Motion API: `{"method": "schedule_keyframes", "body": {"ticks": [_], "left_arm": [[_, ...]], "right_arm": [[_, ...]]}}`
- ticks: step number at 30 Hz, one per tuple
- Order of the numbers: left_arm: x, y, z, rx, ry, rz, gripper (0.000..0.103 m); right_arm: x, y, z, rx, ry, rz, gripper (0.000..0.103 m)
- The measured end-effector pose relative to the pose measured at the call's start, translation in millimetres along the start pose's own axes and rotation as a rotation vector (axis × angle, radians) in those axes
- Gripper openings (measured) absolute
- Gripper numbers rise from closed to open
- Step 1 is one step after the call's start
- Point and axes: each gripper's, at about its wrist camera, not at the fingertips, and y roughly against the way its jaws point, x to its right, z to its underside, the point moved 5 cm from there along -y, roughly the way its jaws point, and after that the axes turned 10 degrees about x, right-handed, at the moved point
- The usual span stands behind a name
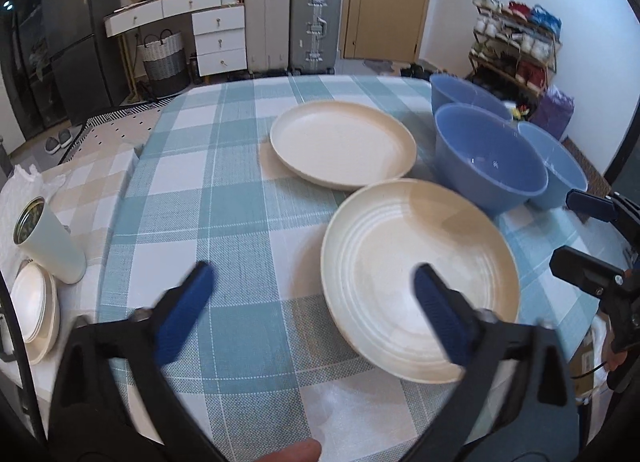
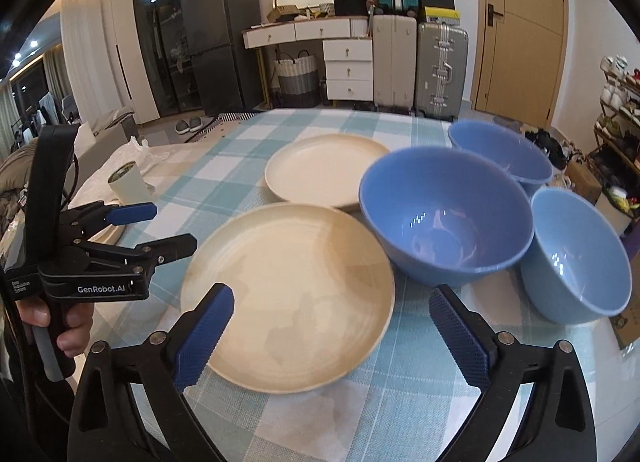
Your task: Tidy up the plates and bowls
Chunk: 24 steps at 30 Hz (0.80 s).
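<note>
Two cream plates lie on the blue-checked tablecloth: a near plate and a far plate. To their right stand three blue bowls: a middle bowl, a far bowl and a right bowl. My left gripper is open above the near plate's left side, holding nothing. My right gripper is open over the near plate's right edge, also with nothing in it.
A pale cup and a stack of small cream dishes sit on a beige-checked surface to the left. The table's right edge runs just past the bowls, with a shoe rack beyond. Suitcases and drawers stand behind.
</note>
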Motion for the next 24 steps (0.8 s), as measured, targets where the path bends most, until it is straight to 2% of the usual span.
{"method": "schedule_keyframes", "body": {"ticks": [14, 24], "left_arm": [[-29.9, 20.5, -36.3, 0.073, 0.111, -0.050, 0.101], [-43.8, 8.1, -65.6, 0.068, 0.131, -0.104, 0.101]], "right_arm": [[10.3, 16.2, -79.9, 0.067, 0.021, -0.033, 0.102], [16.1, -9.8, -121.6, 0.042, 0.015, -0.080, 0.102]]}}
